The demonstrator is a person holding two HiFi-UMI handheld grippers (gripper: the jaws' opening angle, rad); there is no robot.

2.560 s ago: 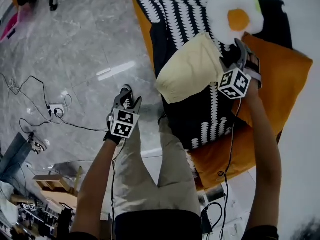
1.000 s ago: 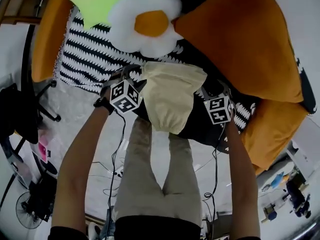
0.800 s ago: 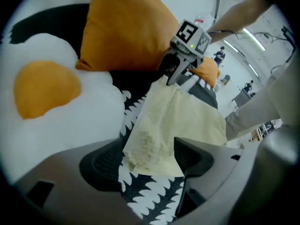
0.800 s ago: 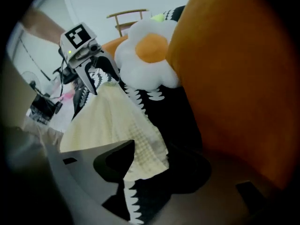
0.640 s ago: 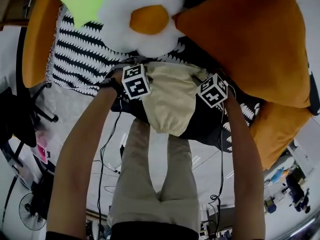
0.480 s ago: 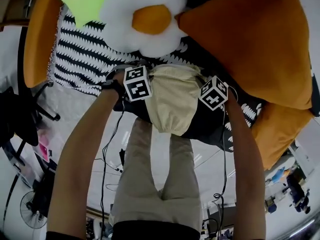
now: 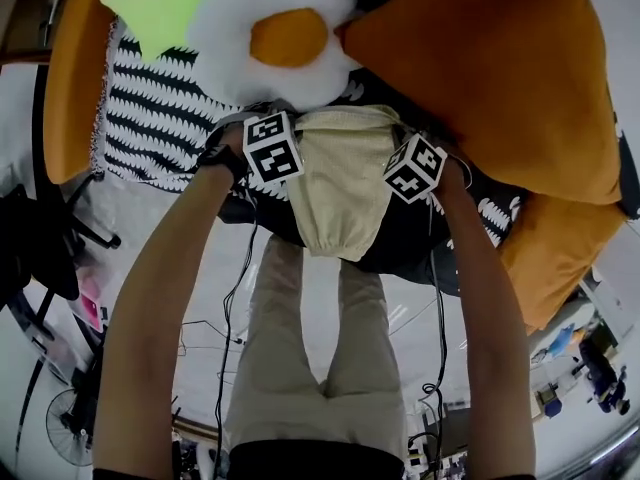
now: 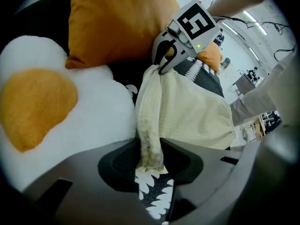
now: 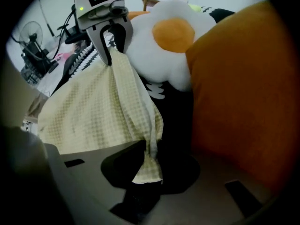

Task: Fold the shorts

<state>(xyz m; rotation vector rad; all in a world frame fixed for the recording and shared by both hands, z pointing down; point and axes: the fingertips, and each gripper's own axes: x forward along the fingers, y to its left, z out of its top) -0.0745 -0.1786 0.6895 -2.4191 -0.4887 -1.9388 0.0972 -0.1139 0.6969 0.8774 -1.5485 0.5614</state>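
Observation:
Pale yellow checked shorts [image 7: 340, 188] lie on a black-and-white patterned blanket [image 7: 150, 108], hanging over its near edge. My left gripper [image 7: 288, 120] is at the far left corner and my right gripper [image 7: 402, 140] at the far right corner. In the left gripper view the jaws [image 8: 150, 161] are closing, with a bunched corner of the shorts [image 8: 192, 111] pinched between them. The right gripper [image 9: 147, 168] is closing too, pinching the other corner of the shorts [image 9: 89, 111]. Each gripper view shows the other gripper [image 8: 161, 62] [image 9: 110, 50] holding the cloth.
A fried-egg pillow [image 7: 280, 38] lies just beyond the shorts, touching the left corner [image 8: 56, 102]. A green star pillow [image 7: 160, 3] is behind it. Large orange cushions [image 7: 480, 78] crowd the right side [image 9: 243, 88]. The person's legs [image 7: 310, 368] and cables are below.
Both grippers moved from beside the shorts to their far corners, sank and closed on the cloth. The far edge now bunches at each jaw.

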